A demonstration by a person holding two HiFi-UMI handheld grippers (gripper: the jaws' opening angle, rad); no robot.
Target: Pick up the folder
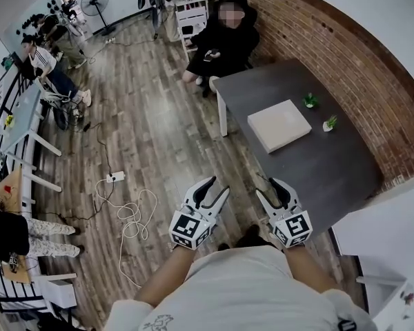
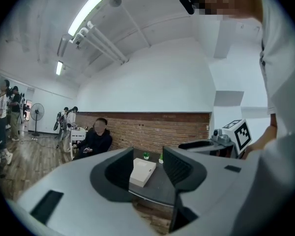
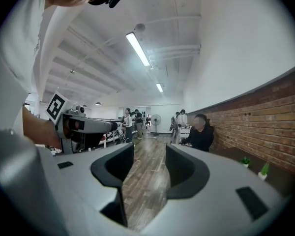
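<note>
The folder (image 1: 279, 125) is a flat beige slab lying on the dark grey table (image 1: 331, 171), well ahead of both grippers. In the left gripper view the folder (image 2: 142, 171) shows far off through the gap between the jaws. My left gripper (image 1: 216, 187) is held over the wooden floor, left of the table's near corner, open and empty. My right gripper (image 1: 270, 188) hangs at the table's near edge, also open with nothing between its jaws. In the right gripper view the right gripper (image 3: 149, 168) looks along the floor beside the table.
A person in black (image 1: 221, 43) sits at the table's far end. Two small potted plants (image 1: 309, 101) (image 1: 330, 123) stand beside the folder, near the brick wall (image 1: 359, 67). A power strip (image 1: 116, 177) and white cables lie on the floor at the left.
</note>
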